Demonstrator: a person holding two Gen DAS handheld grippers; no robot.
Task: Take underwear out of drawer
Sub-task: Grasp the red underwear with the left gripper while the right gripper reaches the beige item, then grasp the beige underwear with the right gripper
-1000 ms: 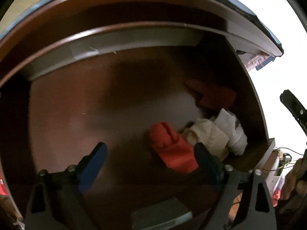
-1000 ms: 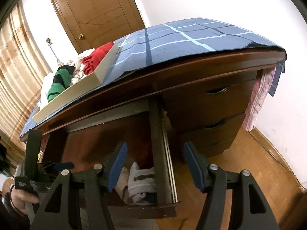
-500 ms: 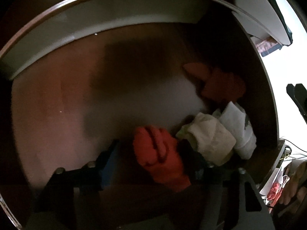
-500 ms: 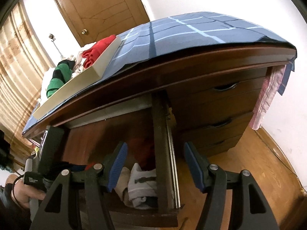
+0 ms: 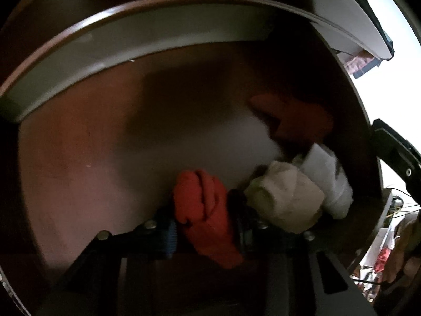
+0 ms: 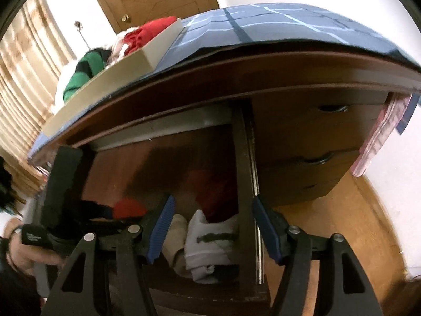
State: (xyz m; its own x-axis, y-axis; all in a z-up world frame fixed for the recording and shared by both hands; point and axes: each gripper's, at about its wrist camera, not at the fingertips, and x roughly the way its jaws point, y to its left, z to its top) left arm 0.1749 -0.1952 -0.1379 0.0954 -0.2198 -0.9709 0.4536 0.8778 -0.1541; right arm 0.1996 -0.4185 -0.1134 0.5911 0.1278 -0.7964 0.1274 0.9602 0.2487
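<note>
no text, brand, number or sign could be read in either view. the left gripper (image 6: pixel 105 212) carried a small pale marking on its black body, seen from the right wrist, but it was too blurred and small to make out.

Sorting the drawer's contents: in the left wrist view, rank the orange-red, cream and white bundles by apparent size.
1. Orange-red bundle, though it lies nearest the camera, between the closing left gripper jaws.
2. Cream bundle, close to it in size.
3. White bundle, partly hidden.

Red underwear (image 5: pixel 205 210) — dark brown drawer (image 5: pixel 79 144)
</note>
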